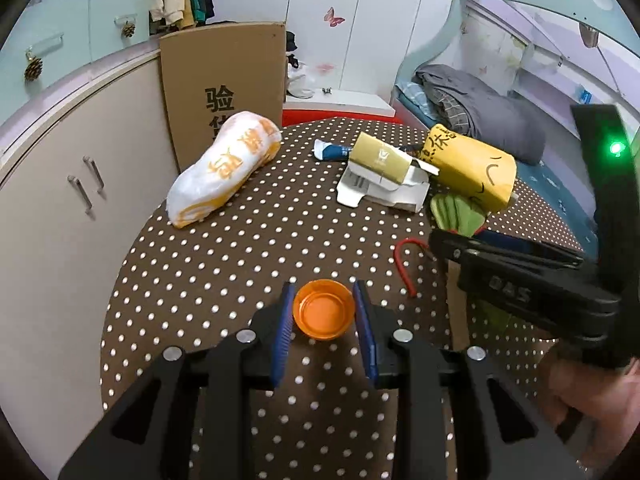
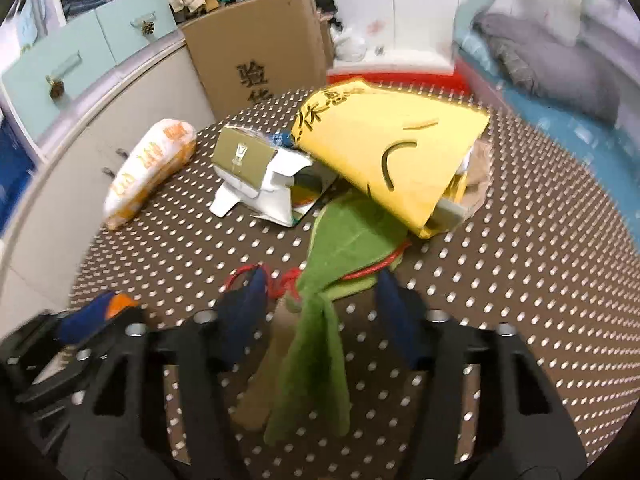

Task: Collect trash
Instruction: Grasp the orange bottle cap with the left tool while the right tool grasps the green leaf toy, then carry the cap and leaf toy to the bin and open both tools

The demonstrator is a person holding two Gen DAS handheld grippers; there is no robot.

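Note:
An orange bottle cap sits between the blue pads of my left gripper; the jaws are closed on its sides just above the brown polka-dot table. My right gripper is open over a green felt leaf and a red cord, holding nothing. It shows at the right of the left wrist view. A yellow felt bag with trash inside lies on its side behind the leaf. A torn gold and white carton lies to its left.
A white and orange plastic-wrapped bundle lies at the table's left. A tall cardboard box stands behind the table by beige cabinets. A bed is at the right. A blue and white wrapper lies near the carton.

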